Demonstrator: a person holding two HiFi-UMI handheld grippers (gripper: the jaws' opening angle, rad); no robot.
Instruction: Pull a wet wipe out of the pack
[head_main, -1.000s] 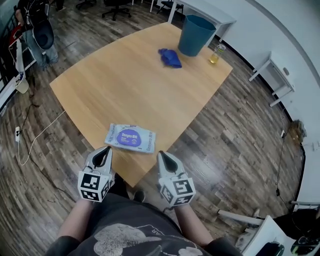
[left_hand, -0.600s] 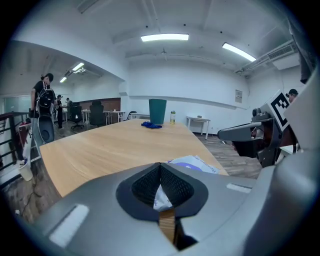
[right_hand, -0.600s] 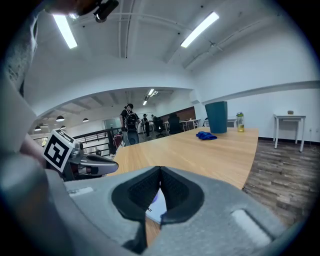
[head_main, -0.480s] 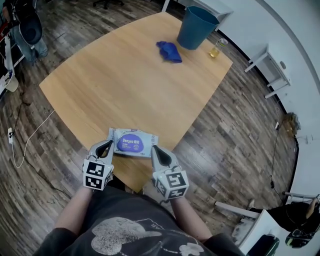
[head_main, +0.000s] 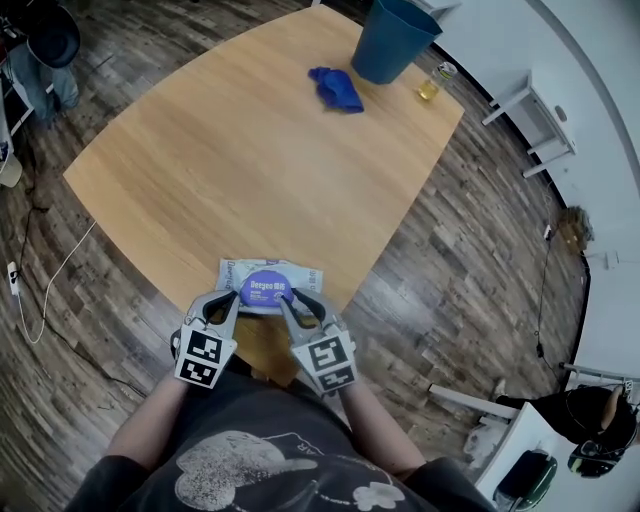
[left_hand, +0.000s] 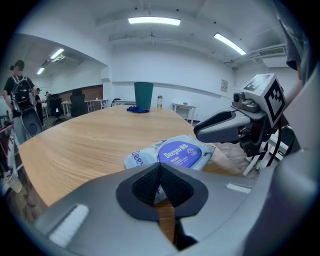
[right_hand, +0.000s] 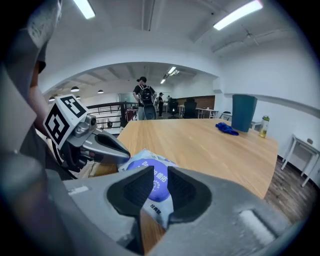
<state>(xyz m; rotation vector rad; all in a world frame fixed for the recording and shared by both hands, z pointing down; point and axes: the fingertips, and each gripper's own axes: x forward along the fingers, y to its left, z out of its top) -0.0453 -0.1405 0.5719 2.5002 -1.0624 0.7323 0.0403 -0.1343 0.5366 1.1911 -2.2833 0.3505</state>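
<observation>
Flat wipe pack (head_main: 268, 287), purple label up, lid closed, at table edge.

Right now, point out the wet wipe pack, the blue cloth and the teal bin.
wet wipe pack (head_main: 265, 288), head view, on its purple label.
blue cloth (head_main: 337, 88), head view, middle of the fabric.
teal bin (head_main: 392, 52), head view, on its outer wall.

Head view high above, looking steeply down on the table (head_main: 250, 170), both gripper views low at its near edge, facing across it, all share the wipe pack (head_main: 268, 288) and bin (head_main: 398, 40).
</observation>
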